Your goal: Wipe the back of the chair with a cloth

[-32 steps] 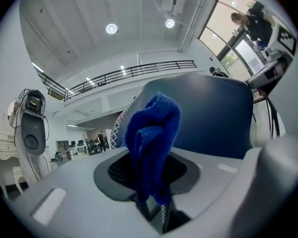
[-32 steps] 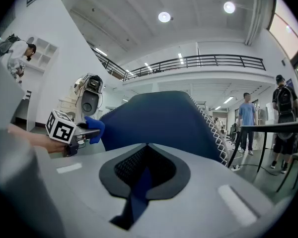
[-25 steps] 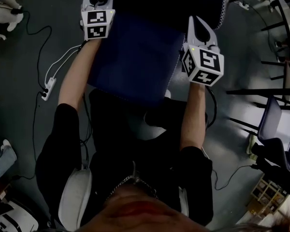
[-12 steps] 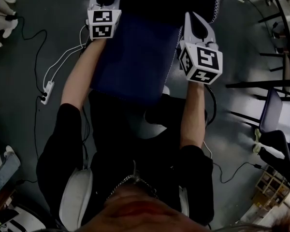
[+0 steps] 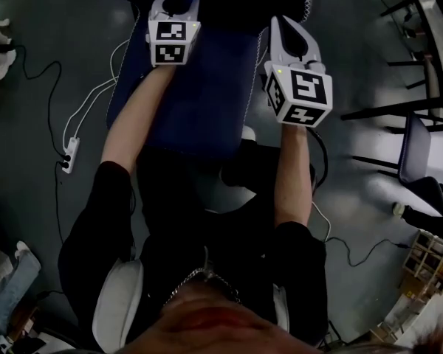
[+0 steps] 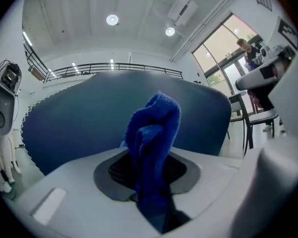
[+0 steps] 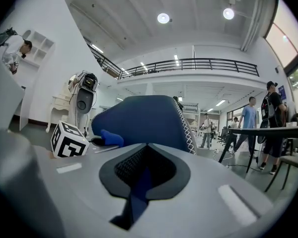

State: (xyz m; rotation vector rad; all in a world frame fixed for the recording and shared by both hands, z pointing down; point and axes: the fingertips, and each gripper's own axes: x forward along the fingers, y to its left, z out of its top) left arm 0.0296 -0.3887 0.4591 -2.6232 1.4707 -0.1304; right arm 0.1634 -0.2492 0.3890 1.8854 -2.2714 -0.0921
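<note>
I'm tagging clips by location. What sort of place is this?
Probably a large open lab or workshop hall: a railed mezzanine, round ceiling lights set high overhead, and a power strip with cables lying across the bare floor.

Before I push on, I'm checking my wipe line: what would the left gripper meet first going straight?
Likely the chair back, with its held cloth touching first; depth is unclear.

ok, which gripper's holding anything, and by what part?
Left gripper pinches the blue cloth by one bunched end; the rest sticks out past the jaws. Right gripper holds nothing.
</note>
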